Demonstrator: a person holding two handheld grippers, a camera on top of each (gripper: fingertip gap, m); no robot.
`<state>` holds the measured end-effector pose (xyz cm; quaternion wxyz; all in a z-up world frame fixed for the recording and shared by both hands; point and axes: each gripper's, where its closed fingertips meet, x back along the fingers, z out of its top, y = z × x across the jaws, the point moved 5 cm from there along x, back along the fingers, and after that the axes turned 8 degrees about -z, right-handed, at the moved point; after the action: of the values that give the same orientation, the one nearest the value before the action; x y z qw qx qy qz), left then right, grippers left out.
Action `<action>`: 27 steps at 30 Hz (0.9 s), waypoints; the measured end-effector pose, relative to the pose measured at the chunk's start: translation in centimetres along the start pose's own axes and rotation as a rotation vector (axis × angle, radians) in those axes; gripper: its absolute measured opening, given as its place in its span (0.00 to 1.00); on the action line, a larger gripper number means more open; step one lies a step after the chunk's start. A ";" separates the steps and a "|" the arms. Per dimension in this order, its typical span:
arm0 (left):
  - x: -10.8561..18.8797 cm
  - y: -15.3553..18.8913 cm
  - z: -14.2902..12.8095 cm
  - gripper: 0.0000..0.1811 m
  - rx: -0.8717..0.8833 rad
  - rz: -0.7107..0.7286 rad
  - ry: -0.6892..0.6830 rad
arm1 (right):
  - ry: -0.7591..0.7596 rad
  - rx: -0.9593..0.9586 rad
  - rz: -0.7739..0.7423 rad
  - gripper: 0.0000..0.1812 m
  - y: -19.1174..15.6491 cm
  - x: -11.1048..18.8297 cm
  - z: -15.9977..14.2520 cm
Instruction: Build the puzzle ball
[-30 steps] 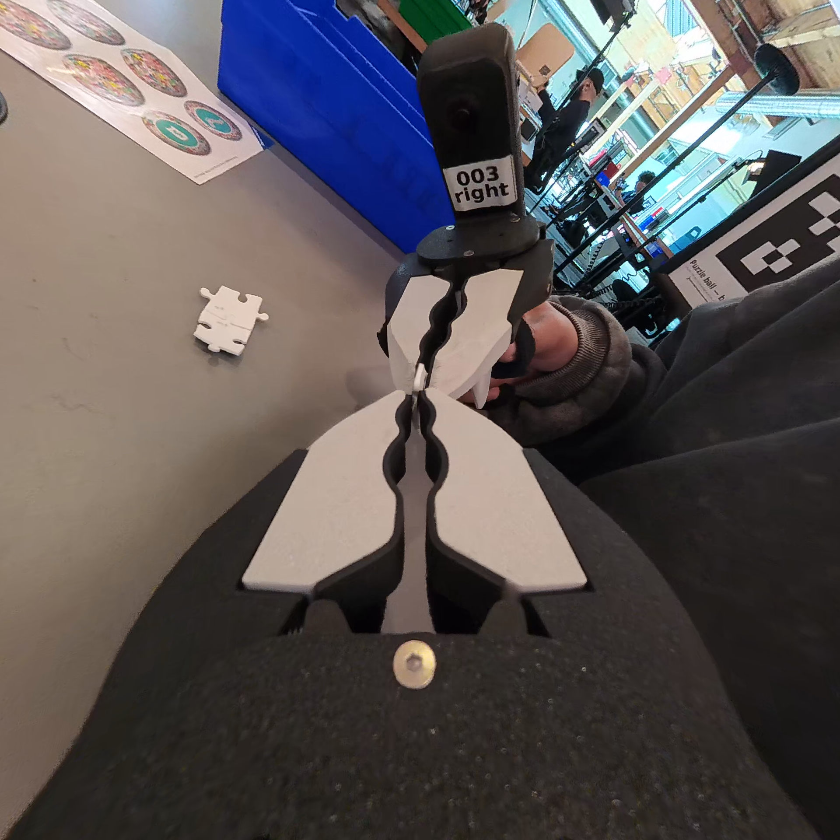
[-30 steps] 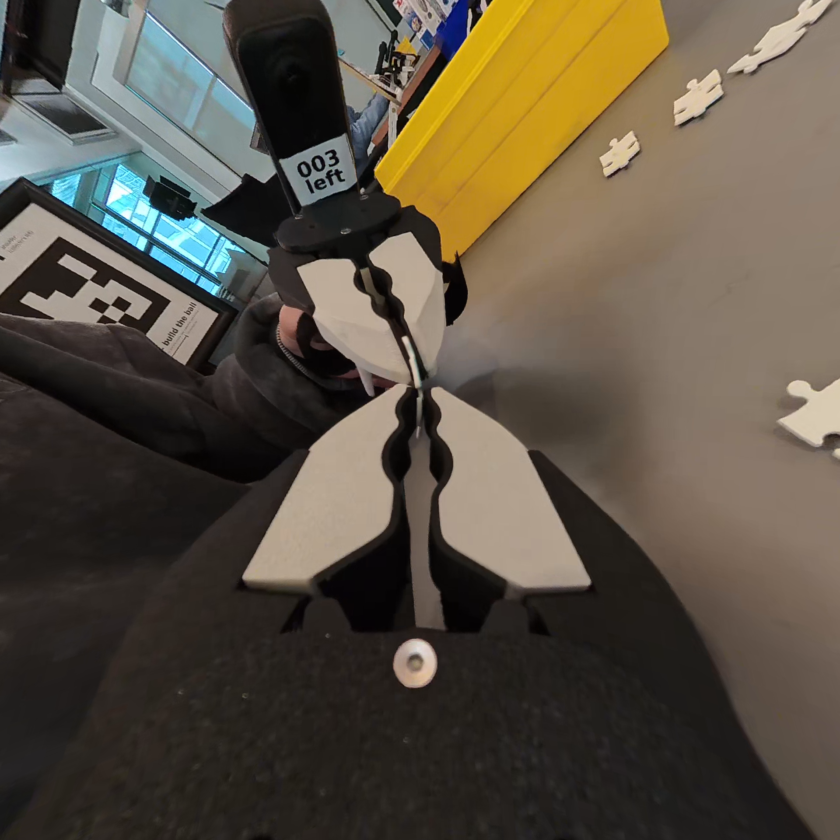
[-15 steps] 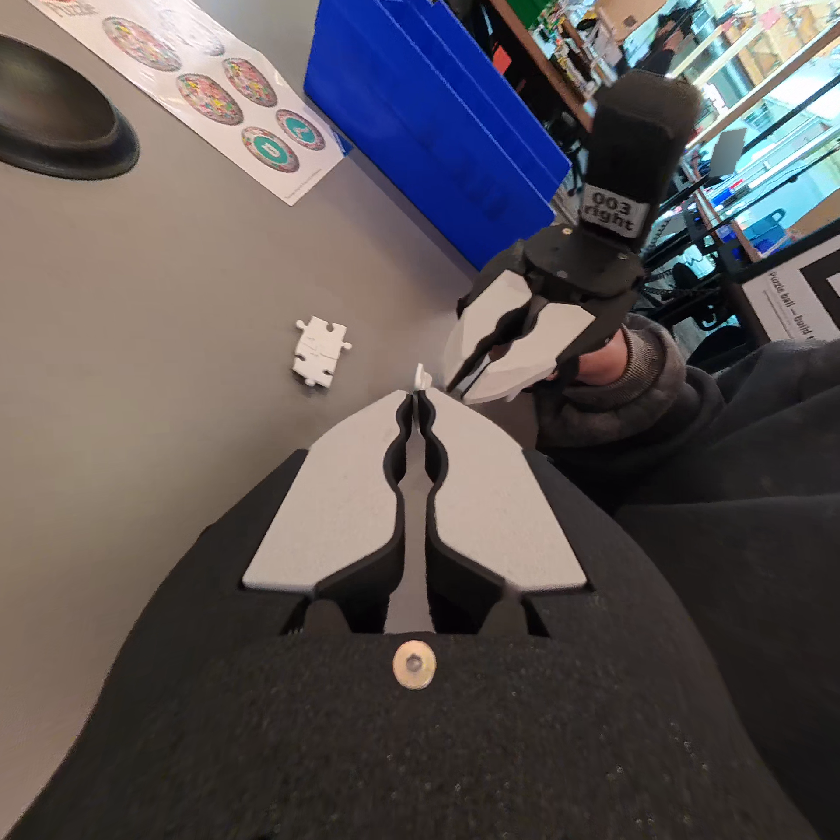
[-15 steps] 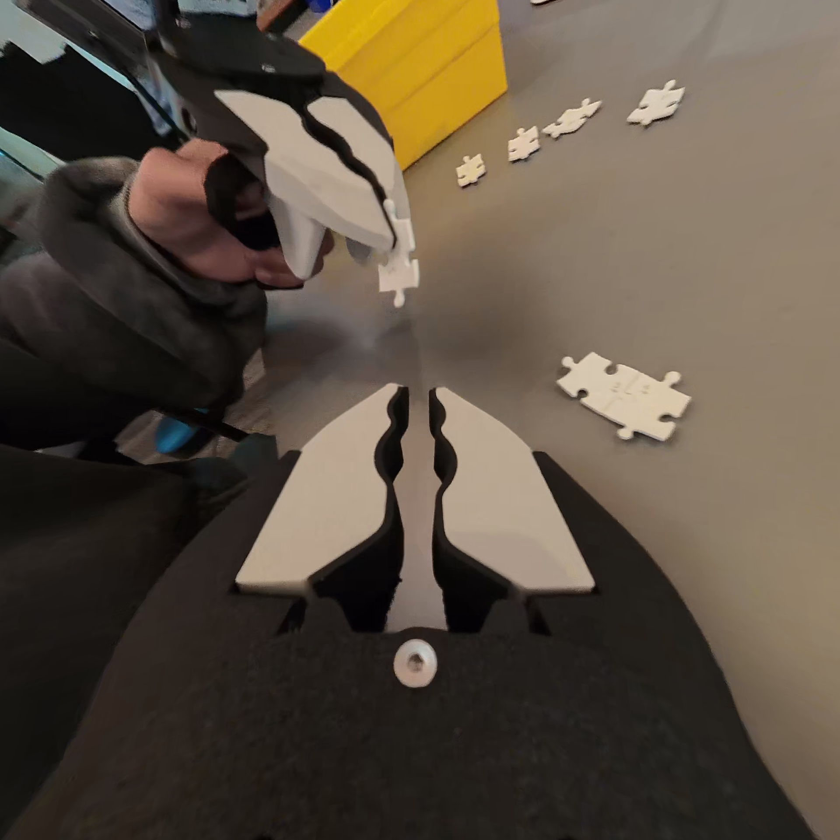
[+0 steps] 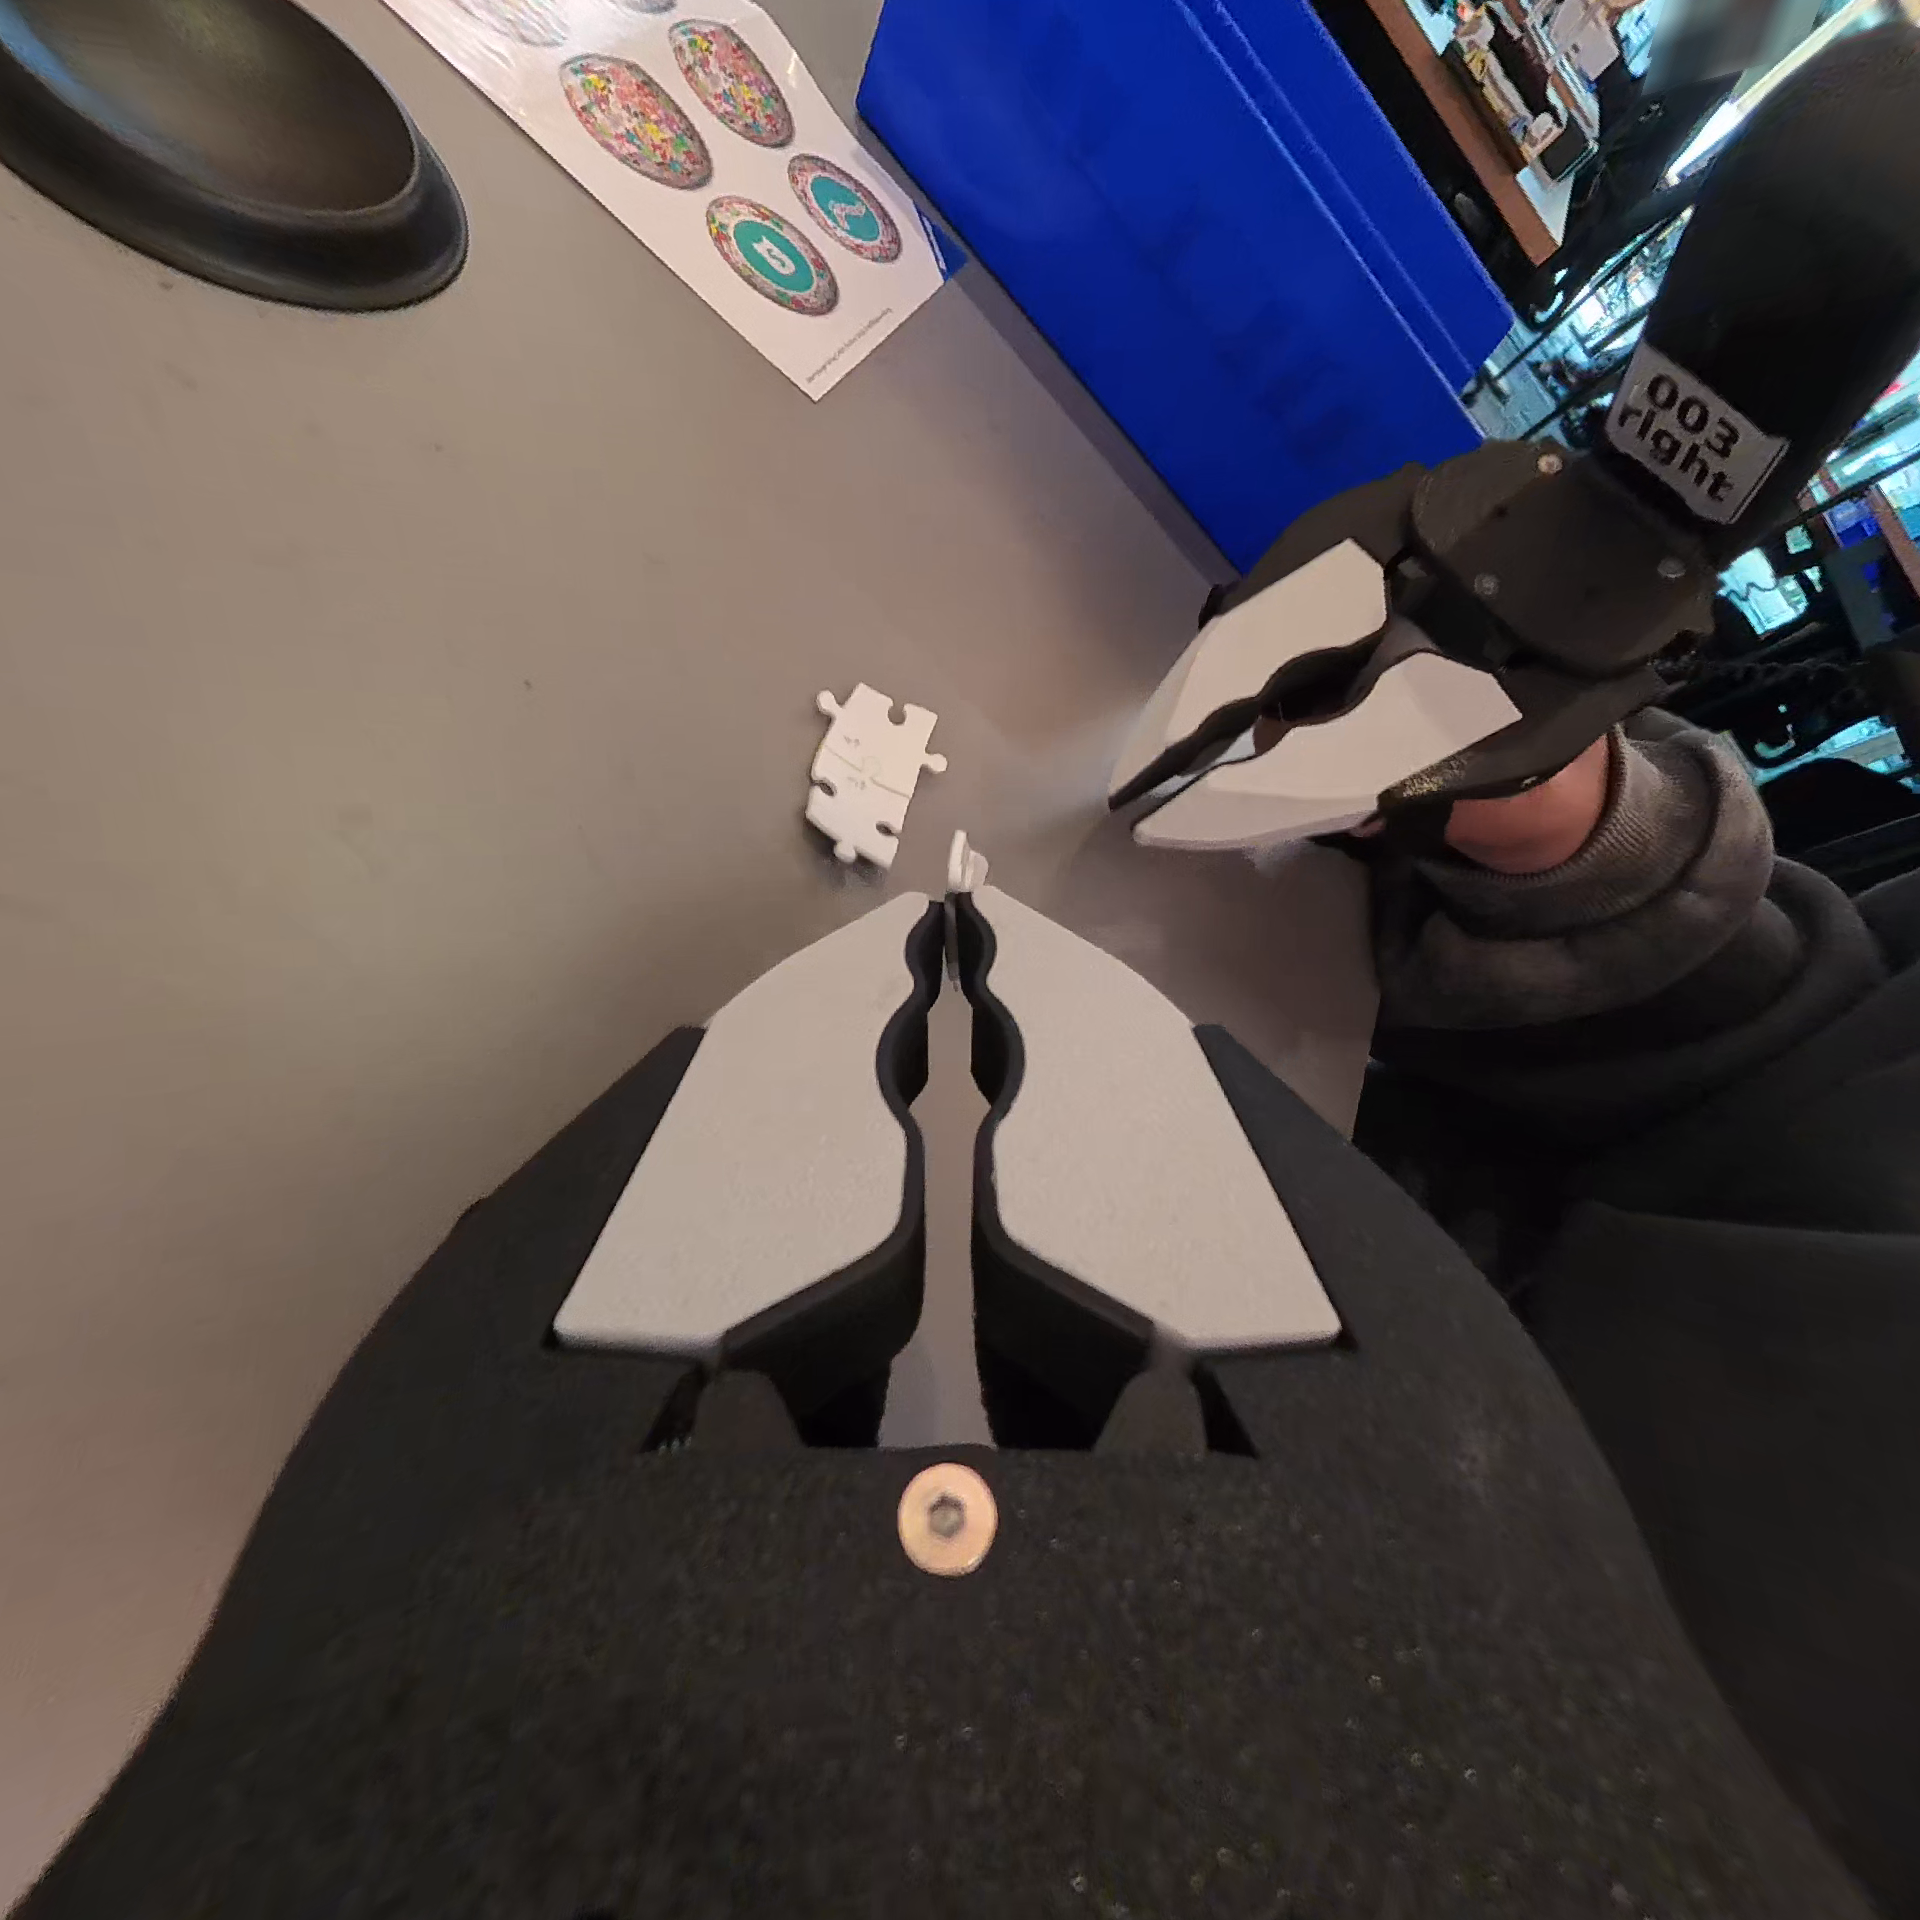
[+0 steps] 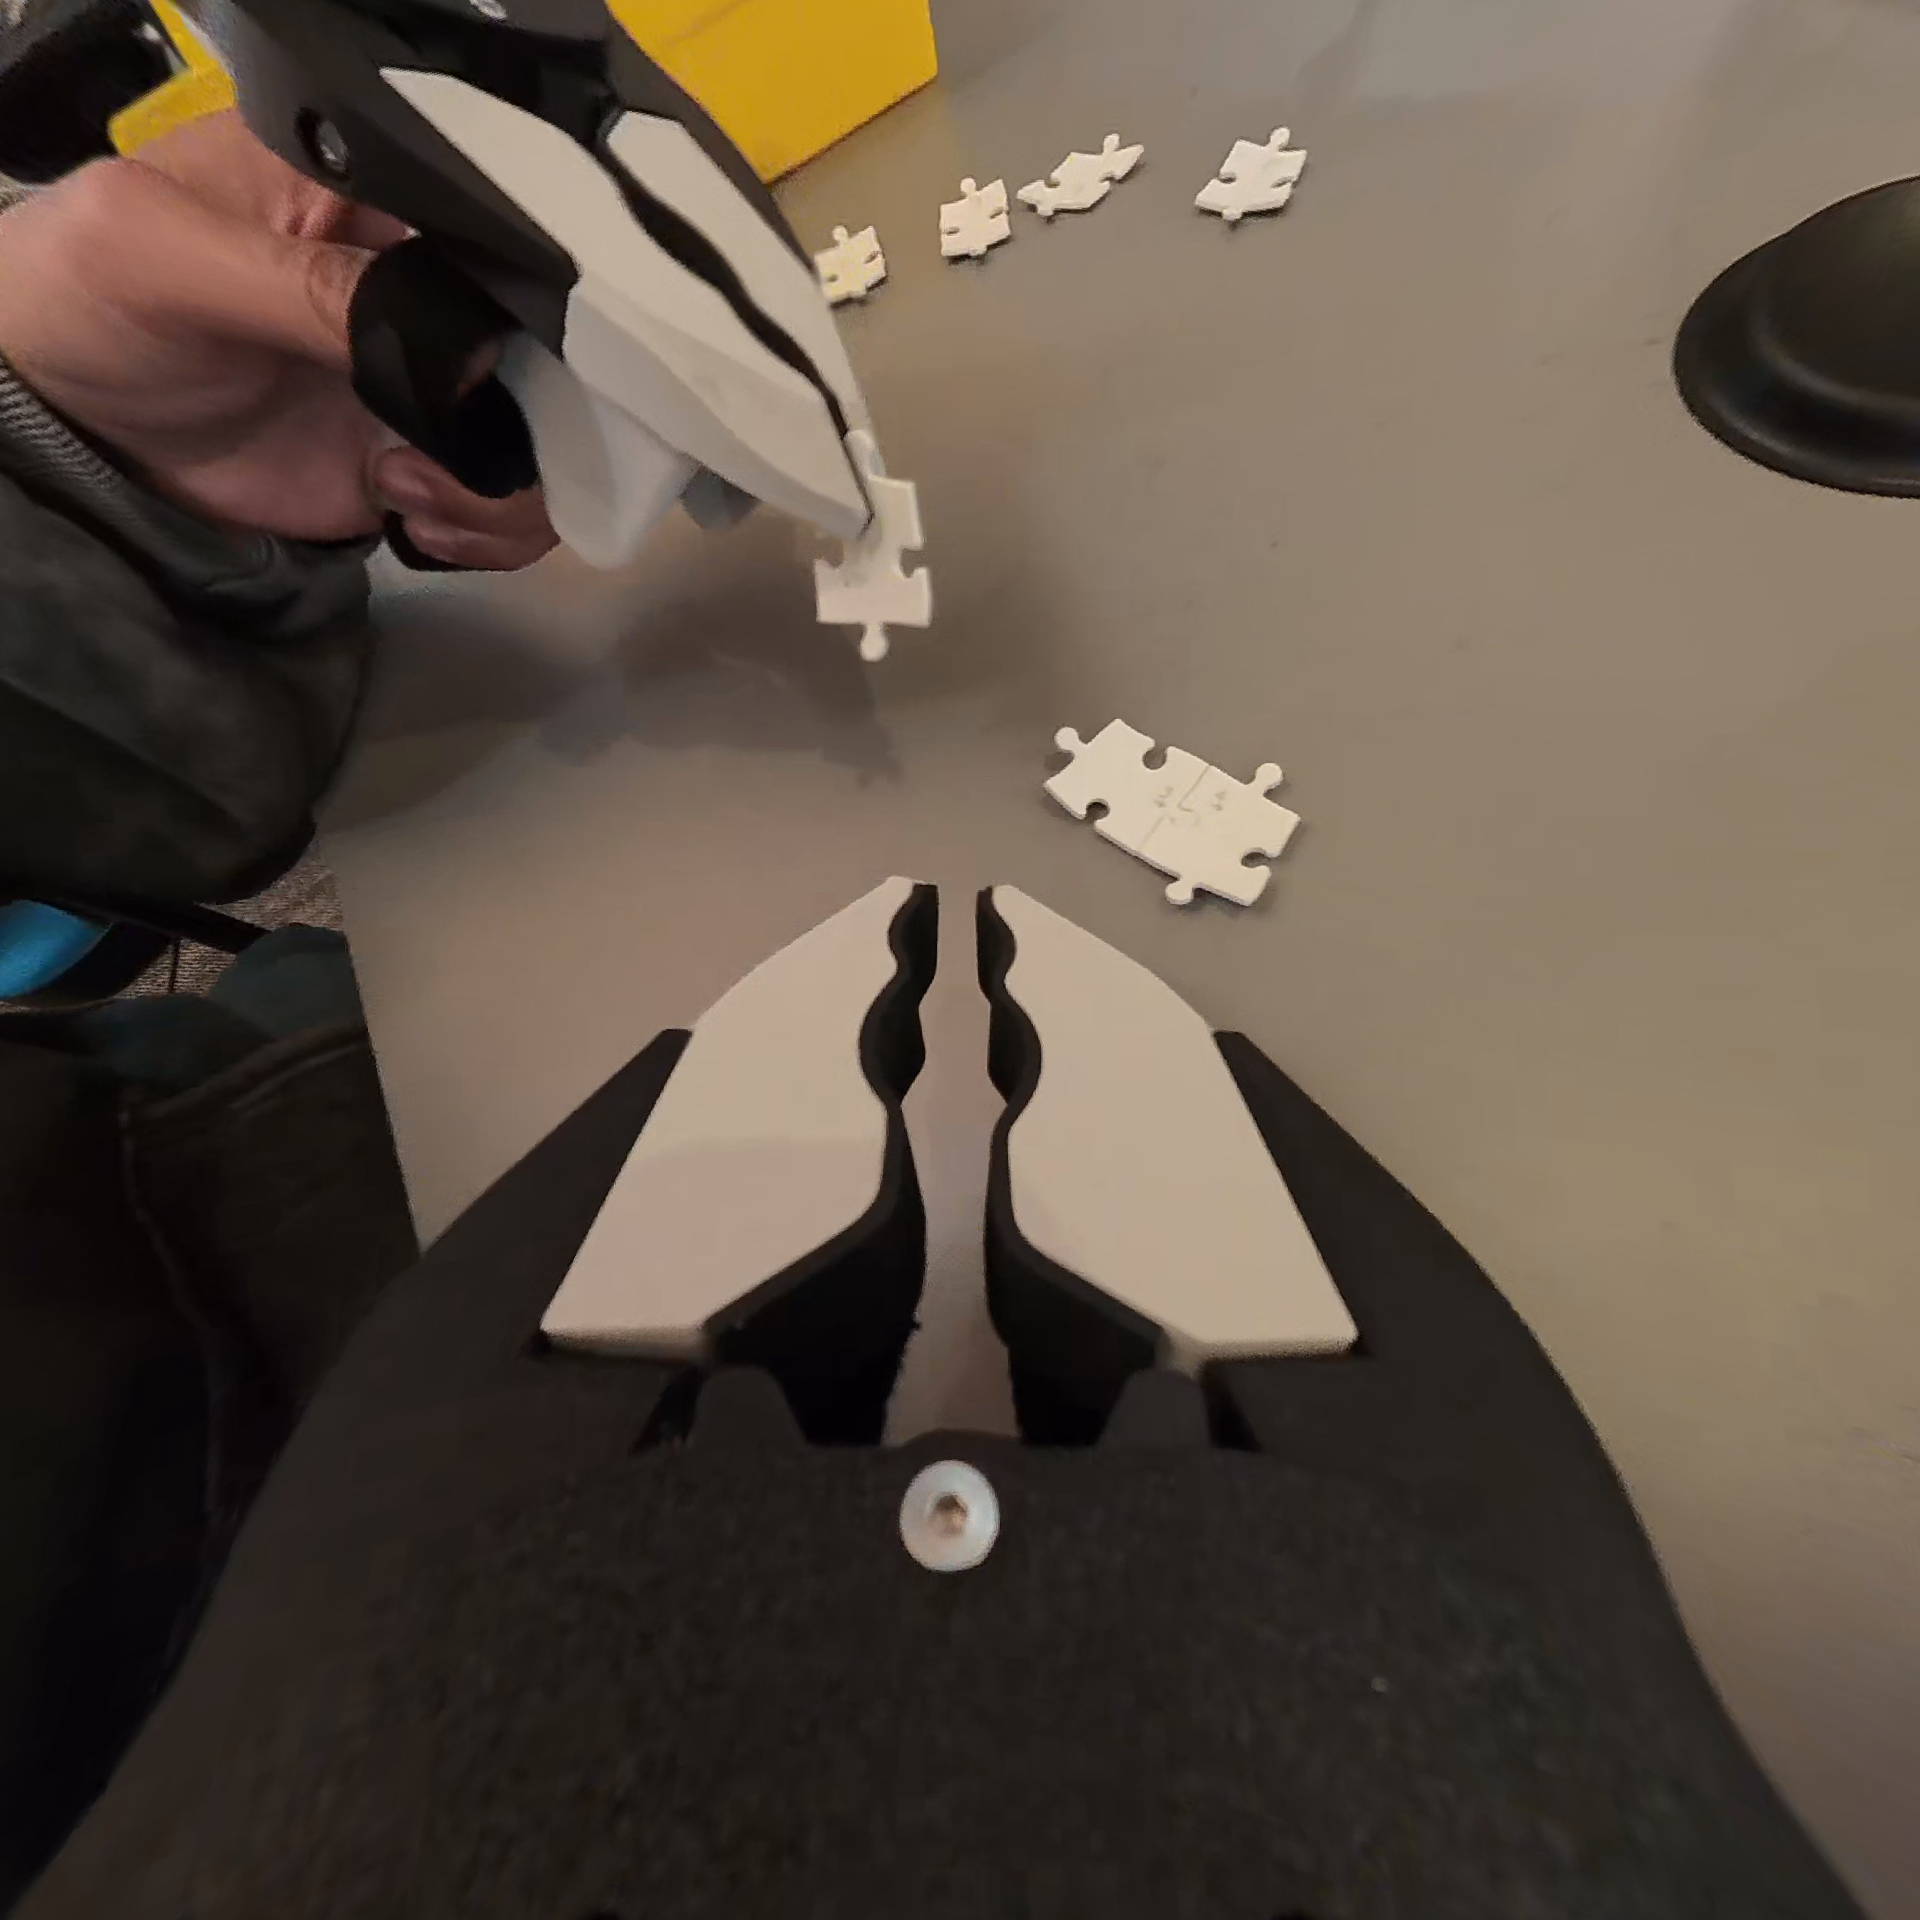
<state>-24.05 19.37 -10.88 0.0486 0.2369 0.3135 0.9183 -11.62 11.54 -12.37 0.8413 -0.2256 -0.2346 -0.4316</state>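
My left gripper [image 6: 862, 499] is clamped on a two-piece white puzzle strip [image 6: 878, 566] held above the grey table [image 6: 1455, 727]. My right gripper [image 6: 956, 899] stands slightly apart, empty. One joined pair [image 6: 1174, 810] lies flat nearby; four loose pieces [image 6: 975, 216] remain unassembled. Judged early stage.

You're in a lab or workshop, not a home: grey worktable [image 5: 312, 675], blue storage bin [image 5: 1174, 260] at its far edge, yellow bin [image 6: 790, 73] on the other side. Behind the blue bin you've got cluttered shelving and equipment racks [image 5: 1538, 94] (blurry, can't tell contents). Printed reference sheet [image 5: 727, 177] with coloured rounds and a black round base [image 5: 218, 156] sit on the table.
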 end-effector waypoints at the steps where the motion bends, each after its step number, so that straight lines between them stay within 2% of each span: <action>1: 0.0 0.0 -0.3 0.01 0.004 -0.004 0.001 | -0.006 0.010 -0.014 0.04 0.1 0.0 -0.1; 7: 0.9 -0.4 -0.7 0.01 0.024 -0.001 0.017 | -0.051 0.064 -0.118 0.06 1.8 -1.0 -0.1; 12: 1.3 -0.2 -0.8 0.01 0.004 0.018 0.008 | -0.114 0.099 -0.132 0.10 3.0 -2.7 -0.2; 23: 1.6 -0.5 -1.1 0.01 0.012 0.018 0.013 | -0.159 0.087 -0.100 0.10 1.5 -3.4 -0.8; 27: 1.7 -0.4 -1.1 0.01 0.010 0.018 0.014 | -0.132 0.090 -0.110 0.10 1.2 -3.0 -0.1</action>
<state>-26.05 19.52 -11.18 0.0369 0.2337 0.3161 0.9188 -12.14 13.97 -14.43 0.8084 -0.2021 -0.3207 -0.4503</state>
